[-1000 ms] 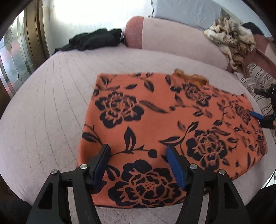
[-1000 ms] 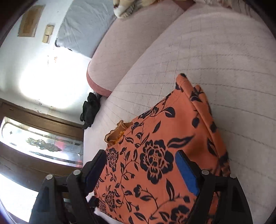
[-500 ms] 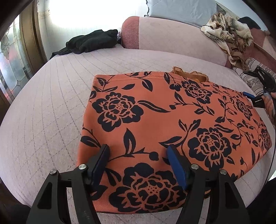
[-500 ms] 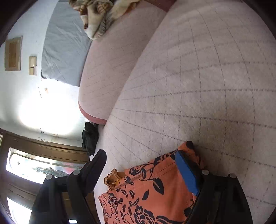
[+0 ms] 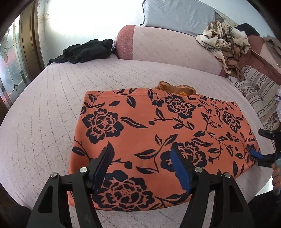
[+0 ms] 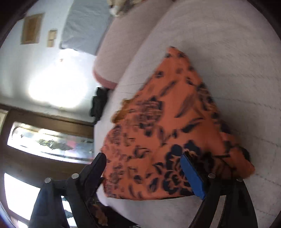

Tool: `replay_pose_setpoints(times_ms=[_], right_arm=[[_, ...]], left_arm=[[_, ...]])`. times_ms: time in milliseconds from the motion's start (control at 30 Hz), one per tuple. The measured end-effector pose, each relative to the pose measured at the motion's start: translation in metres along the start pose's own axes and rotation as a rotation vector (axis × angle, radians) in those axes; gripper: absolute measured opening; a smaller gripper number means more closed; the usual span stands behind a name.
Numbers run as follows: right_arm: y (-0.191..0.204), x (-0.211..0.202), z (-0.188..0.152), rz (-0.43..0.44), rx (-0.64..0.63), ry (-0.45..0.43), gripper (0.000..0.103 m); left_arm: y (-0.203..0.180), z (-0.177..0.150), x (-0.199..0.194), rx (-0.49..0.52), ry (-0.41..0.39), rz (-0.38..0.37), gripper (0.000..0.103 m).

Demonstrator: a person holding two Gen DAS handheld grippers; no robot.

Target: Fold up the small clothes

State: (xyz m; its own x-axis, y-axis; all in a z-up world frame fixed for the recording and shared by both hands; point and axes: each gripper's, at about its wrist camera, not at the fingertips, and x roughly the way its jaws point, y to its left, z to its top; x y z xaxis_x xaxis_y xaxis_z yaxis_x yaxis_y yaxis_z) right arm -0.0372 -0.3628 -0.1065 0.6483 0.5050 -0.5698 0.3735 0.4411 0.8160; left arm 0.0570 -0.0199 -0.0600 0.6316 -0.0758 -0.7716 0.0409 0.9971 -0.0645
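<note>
An orange garment with dark flowers lies flat and folded on the pink quilted bed. A frilled orange edge peeks out at its far side. My left gripper hovers open over the garment's near edge with nothing between its fingers. At the garment's right end my right gripper stands open, a hand behind it. The right wrist view is blurred; there the right gripper hangs open above the garment, one blue pad over its near corner.
A black garment lies at the far left of the bed. A pink bolster and a grey pillow line the back. Patterned cloth is heaped at the far right above striped bedding. A glazed door stands left.
The right gripper swung out over bare bed past the garment's corner, then came back over the garment's right end. The left gripper lifted and drew back a little, still open.
</note>
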Motion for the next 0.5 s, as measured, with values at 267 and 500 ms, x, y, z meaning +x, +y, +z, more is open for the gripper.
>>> replay_pose_setpoints(times_ms=[267, 500], right_arm=[[-0.002, -0.045, -0.053, 0.026, 0.073, -0.176, 0.09], [-0.041, -0.045, -0.041, 0.028, 0.26, -0.253, 0.09]], left_arm=[[-0.003, 0.001, -0.009, -0.034, -0.01, 0.011, 0.072], [-0.019, 0.008, 0.004, -0.022, 0.0, -0.014, 0.072]])
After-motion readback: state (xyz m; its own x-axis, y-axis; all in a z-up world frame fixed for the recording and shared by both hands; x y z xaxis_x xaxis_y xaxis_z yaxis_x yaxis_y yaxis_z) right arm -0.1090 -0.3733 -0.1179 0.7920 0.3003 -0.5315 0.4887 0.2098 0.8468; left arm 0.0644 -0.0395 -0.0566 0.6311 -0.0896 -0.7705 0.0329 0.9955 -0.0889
